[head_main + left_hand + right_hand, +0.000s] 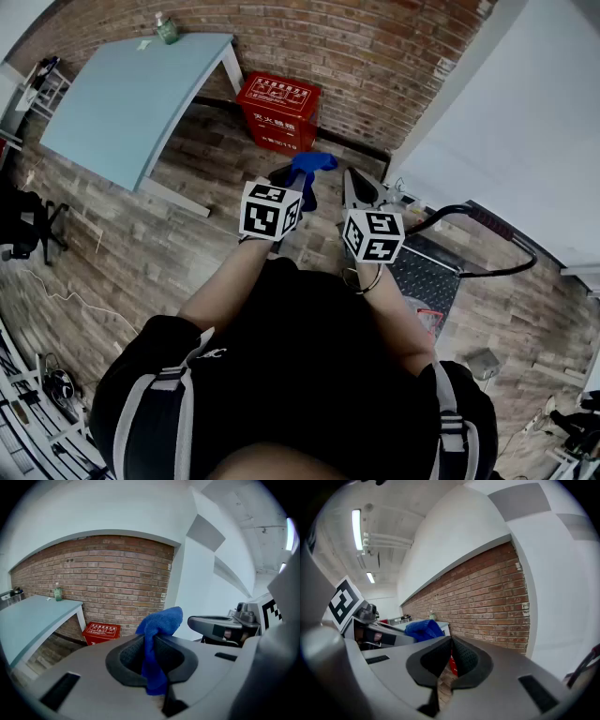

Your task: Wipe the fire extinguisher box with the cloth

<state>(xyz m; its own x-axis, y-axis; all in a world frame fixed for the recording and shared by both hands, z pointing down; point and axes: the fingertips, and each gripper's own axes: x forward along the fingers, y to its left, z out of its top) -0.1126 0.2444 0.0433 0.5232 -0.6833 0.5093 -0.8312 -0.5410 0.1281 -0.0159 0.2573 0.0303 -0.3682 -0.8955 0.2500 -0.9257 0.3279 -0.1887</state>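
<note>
Pinching a blue terry cloth [158,625] between its dark pads, the left gripper [151,641] has its jaws closed on the fabric. Its own view shows a bunch of cloth rising above the tips and a tail hanging below them. The right gripper [451,642] has its jaws pressed together with nothing held.

Only the head view takes in the whole layout. The red fire extinguisher box [278,112] stands on the brown plank-pattern floor [141,253] against the brick wall [375,66]. It is just beside a leg of the pale blue table [131,89] and well ahead of both grippers. A black platform cart [422,267] at the person's right appears in that view alone.

The left gripper view shows the box's front face, low and left of the cloth. In the right gripper view the box is reduced to a red sliver behind the pads. From the head view the cloth covers the left jaw tips. The white lettering on the box is too small to read. A green bottle [167,28] stands on the table's far corner.
</note>
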